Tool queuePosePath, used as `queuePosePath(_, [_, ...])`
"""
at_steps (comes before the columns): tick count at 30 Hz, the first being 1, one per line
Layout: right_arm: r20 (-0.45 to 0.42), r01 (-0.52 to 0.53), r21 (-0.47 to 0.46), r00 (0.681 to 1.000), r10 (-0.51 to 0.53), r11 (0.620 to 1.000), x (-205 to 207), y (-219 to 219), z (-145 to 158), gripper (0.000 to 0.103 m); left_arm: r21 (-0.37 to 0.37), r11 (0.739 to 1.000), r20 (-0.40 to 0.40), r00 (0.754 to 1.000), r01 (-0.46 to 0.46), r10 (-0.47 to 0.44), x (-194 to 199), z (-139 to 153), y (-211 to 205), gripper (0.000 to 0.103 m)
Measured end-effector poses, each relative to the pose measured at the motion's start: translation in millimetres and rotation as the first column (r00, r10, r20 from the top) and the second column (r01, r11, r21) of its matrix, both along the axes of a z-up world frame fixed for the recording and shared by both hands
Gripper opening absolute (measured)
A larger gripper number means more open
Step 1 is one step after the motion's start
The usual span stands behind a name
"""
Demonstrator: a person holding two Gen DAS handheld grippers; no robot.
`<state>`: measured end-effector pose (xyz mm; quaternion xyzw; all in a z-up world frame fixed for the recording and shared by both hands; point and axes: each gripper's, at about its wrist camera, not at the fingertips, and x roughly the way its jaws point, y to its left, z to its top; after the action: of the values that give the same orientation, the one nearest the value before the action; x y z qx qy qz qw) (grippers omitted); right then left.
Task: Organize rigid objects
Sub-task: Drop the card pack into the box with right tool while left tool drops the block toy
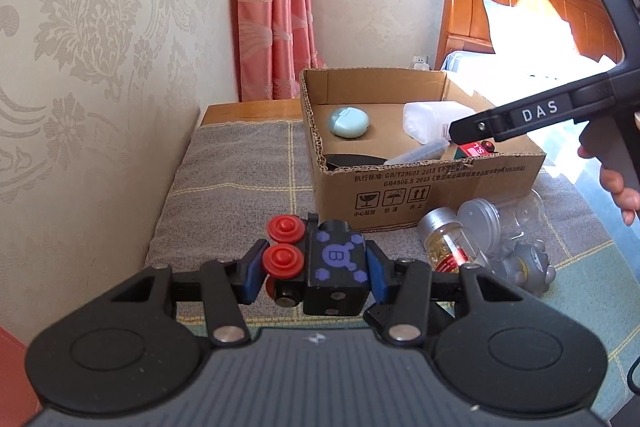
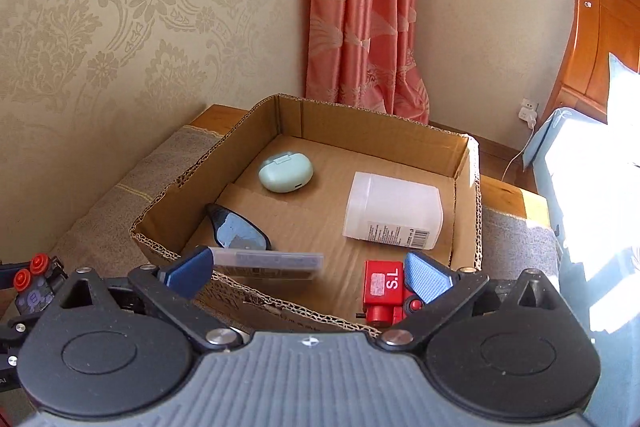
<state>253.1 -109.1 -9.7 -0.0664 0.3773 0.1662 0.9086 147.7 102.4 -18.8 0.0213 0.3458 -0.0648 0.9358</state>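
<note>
Left gripper [image 1: 312, 269] clamped on black toy block [image 1: 335, 263] with red knobs, held above grey cloth of the table [image 1: 224, 163], just short of the cardboard box [image 1: 424, 187]. Right gripper [image 2: 308, 273] spread wide and empty over the box's near edge. Already inside: mint case [image 2: 285, 172], white bottle [image 2: 394, 211], red block [image 2: 383, 297]. Best to lift clear over the near wall, lower onto bare cardboard, then release gently. Outside, near the box: small jar [image 1: 448, 241].

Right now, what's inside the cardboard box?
In the box: a mint case, white bottle, sunglasses, clear flat case and red toy. The near wall and right gripper hide part of the floor.
</note>
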Motion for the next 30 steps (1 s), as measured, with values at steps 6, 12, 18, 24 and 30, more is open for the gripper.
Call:
queuePosePath(6, [-0.055,0.082,0.043,0.995,-0.08,0.996,-29,-24,0,0.103,0.007,1.0,0.021,1.0,0.017,-0.018,10,13,-10,0.049])
queuePosePath(12, [-0.093,0.163,0.05,0.983,-0.158,0.985,-55,-41,-11,0.103,0.01,0.999,0.057,0.998,0.039,-0.04,29,29,-28,0.049])
queuePosePath(18, [-0.071,0.193,0.026,0.979,-0.19,0.981,-73,-51,-15,0.103,0.007,0.998,0.076,0.995,0.058,-0.058,67,35,-52,0.049])
queuePosePath(24, [-0.073,0.209,0.033,0.976,-0.206,0.977,-78,-69,-19,0.103,0.02,0.997,0.044,0.996,0.075,-0.076,115,28,-76,0.049])
queuePosePath(30, [-0.072,0.251,0.025,0.966,-0.248,0.968,-75,-86,-23,0.103,0.017,0.999,0.05,0.998,0.049,-0.049,145,28,-89,0.077])
